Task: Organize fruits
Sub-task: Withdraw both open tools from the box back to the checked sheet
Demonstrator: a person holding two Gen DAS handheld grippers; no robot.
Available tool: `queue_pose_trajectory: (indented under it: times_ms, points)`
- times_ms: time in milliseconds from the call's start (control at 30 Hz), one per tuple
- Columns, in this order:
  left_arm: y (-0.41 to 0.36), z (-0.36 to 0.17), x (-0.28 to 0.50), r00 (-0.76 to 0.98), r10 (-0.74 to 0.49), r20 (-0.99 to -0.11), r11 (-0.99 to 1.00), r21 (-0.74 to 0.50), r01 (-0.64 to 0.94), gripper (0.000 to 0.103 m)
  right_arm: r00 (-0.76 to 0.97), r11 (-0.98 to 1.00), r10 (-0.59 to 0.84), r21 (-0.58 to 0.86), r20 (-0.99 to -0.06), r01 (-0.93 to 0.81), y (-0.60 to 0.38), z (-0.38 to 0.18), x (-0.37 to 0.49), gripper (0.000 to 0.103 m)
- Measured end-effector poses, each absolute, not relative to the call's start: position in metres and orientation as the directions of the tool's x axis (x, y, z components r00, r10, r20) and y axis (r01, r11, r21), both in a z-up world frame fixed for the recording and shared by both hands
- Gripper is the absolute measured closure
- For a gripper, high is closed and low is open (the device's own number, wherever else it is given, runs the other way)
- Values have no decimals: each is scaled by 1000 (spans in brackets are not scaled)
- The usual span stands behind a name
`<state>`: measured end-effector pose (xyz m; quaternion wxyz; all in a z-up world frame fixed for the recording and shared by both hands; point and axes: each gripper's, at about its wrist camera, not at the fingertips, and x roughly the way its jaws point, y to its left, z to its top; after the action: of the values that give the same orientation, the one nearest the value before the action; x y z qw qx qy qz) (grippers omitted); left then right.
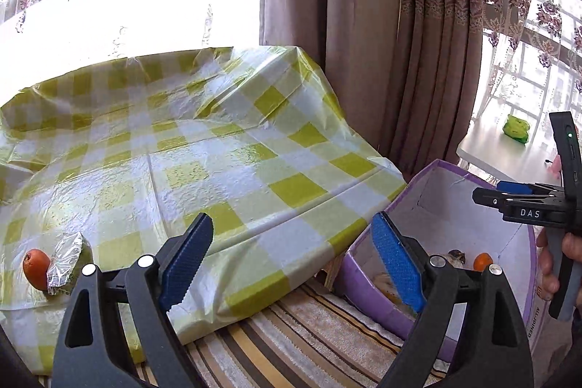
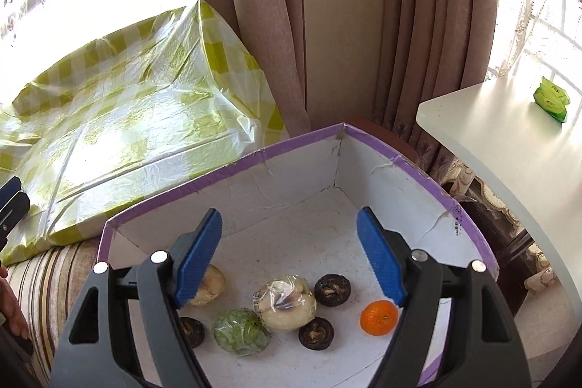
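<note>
My left gripper (image 1: 291, 264) is open and empty above the edge of a table with a yellow-green checked plastic cloth (image 1: 189, 148). On that cloth, at the lower left, an orange fruit (image 1: 35, 268) touches a green fruit in clear wrap (image 1: 69, 260). My right gripper (image 2: 291, 257) hangs open and empty over a purple box (image 2: 225, 166) with a white inside. In the box lie a small orange (image 2: 379, 317), a wrapped pale fruit (image 2: 285, 302), a wrapped green fruit (image 2: 240, 331), three dark round fruits (image 2: 332, 290) and another pale fruit (image 2: 211, 286), partly behind my finger.
The purple box (image 1: 436, 206) stands on a striped cushion (image 1: 291, 333) right of the checked table. Heavy curtains (image 2: 327, 42) hang behind. A white table (image 2: 491, 140) at the right carries a green packet (image 2: 551, 99). A person's hand (image 1: 549, 264) holds the right gripper (image 1: 487, 196).
</note>
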<state>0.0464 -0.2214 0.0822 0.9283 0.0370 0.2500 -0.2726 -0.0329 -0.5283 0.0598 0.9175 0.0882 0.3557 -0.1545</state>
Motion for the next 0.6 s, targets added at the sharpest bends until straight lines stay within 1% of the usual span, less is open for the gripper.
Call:
queue_pose_trajectory:
  times_ms: [133, 233, 400, 500, 600]
  points:
    - [-189, 84, 51, 763, -443, -471, 883, -81, 462, 18, 742, 951, -167, 93, -650, 295, -504, 71, -29, 26]
    - [-166, 85, 54, 785, -411, -463, 904, -96, 417, 18, 757, 963, -142, 87, -637, 254, -482, 73, -25, 26]
    - [-130, 85, 61, 812, -359, -460, 932, -130, 339, 18, 760, 980, -91, 79, -643, 184, -448, 71, -15, 25]
    - [-112, 87, 66, 834, -309, -458, 951, -123, 285, 18, 762, 985, -61, 82, -645, 149, -430, 69, -10, 25]
    - [-93, 86, 72, 850, -250, -464, 968, -119, 220, 22, 764, 990, -35, 80, -644, 113, -412, 67, -5, 25]
